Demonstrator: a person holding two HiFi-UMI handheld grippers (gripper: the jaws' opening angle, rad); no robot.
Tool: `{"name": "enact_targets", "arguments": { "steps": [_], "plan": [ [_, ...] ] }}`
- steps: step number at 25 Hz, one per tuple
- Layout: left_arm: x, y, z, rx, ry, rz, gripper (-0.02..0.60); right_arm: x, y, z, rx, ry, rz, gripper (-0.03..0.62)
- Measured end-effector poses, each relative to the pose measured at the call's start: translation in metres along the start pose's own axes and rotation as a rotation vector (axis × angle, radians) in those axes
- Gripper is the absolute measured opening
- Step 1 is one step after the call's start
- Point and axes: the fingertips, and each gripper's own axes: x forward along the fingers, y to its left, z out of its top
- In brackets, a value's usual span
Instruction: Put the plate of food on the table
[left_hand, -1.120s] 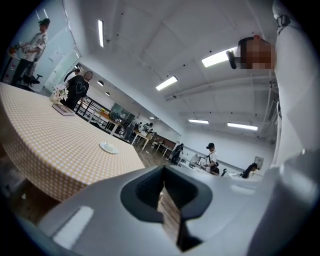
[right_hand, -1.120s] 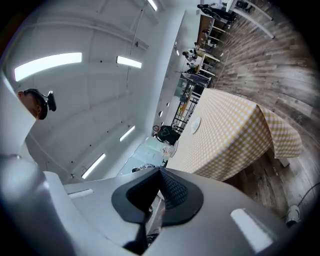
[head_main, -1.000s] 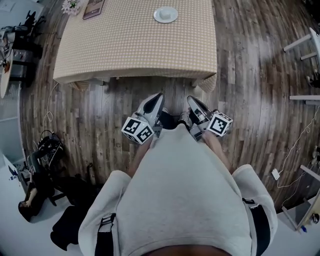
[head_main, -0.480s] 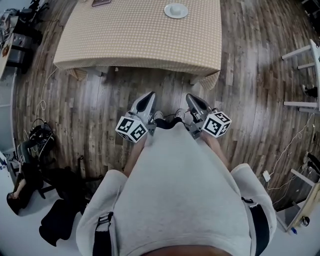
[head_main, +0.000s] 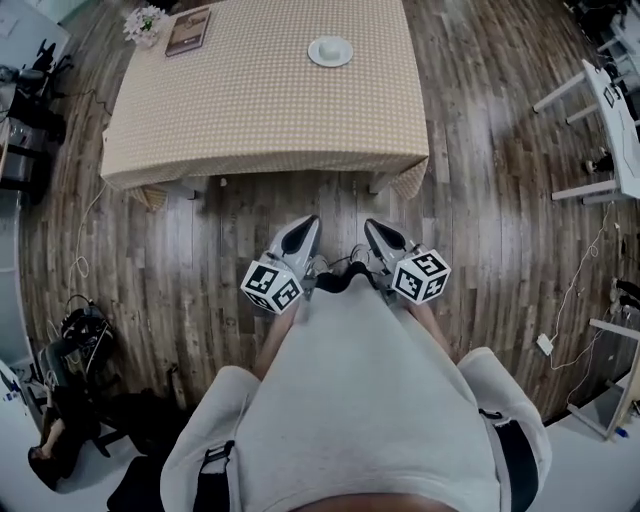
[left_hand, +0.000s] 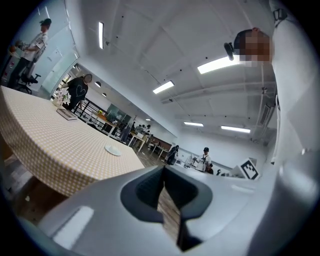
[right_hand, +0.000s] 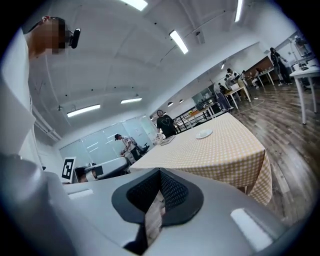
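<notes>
Beige checked cloth covers the bench (head_main: 260, 100), where a white plate (head_main: 330, 51) lies flat near the far edge, a little right of centre. The plate is round and favours no direction. From this height it cannot be told whether food sits on it.

At the far left corner lie a dark booklet (head_main: 187, 30), its cover print too small to read, and a bunch of flowers (head_main: 145, 18).

On the near side, over a wood-plank floor (head_main: 480, 200), a person in a pale top (head_main: 370, 400) holds both tools close to the body, well apart from the plate. The left claw (head_main: 308, 222) is closed and empty, its jaws meeting with only a sliver of floor showing between them. The right claw (head_main: 370, 226) is closed and empty too.

Each tool's cube (head_main: 273, 285) bears black-and-white square markers. No readable lettering shows.
</notes>
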Motion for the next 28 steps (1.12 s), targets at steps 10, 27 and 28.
{"name": "enact_targets", "arguments": {
  "steps": [10,27,28],
  "plan": [
    [-0.011,-0.015,0.013,0.062,-0.019,0.001,0.008,0.001,0.015,0.017,-0.106,-0.001,-0.02,-0.003],
    [0.002,-0.043,0.003,0.041,-0.038,0.014,0.008,-0.022,0.01,0.017,-0.119,-0.002,0.009,-0.003],
    [0.002,-0.043,0.002,0.042,-0.034,0.013,0.008,-0.022,0.009,0.016,-0.116,0.001,0.009,-0.003]
  ]
}}
